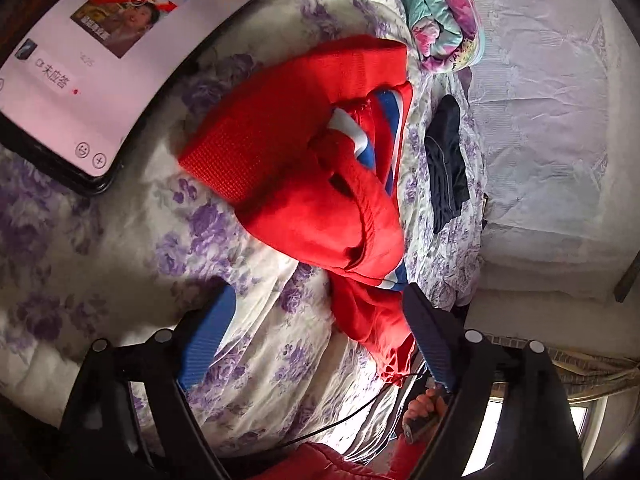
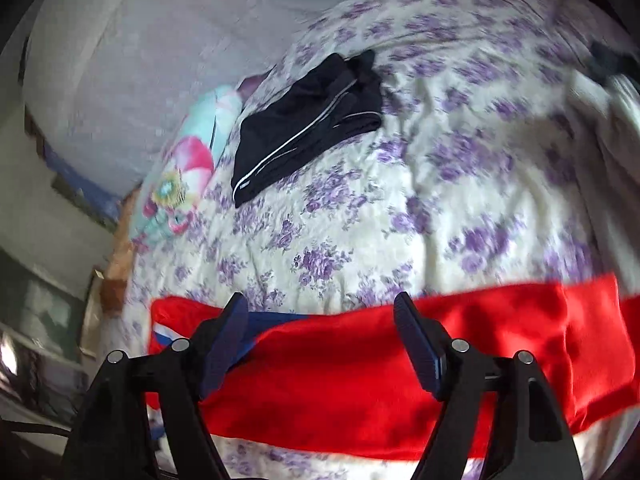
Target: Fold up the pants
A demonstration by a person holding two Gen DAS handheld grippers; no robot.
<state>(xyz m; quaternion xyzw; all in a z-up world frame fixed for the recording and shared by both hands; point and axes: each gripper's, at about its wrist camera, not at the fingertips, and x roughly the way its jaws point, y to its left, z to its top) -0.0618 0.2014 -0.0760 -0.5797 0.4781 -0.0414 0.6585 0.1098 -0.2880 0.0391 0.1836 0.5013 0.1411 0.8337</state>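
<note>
While the red pants lie bunched on the floral bed, left tongs and right tongs both hang spread wide, seemingly gripping nothing.

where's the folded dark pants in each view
Left wrist view: folded dark pants lie right of centre, just right of the red pants.
Right wrist view: upper middle, well beyond the red pants.
Shared landmark: the bright floral quilt beside them.
</note>
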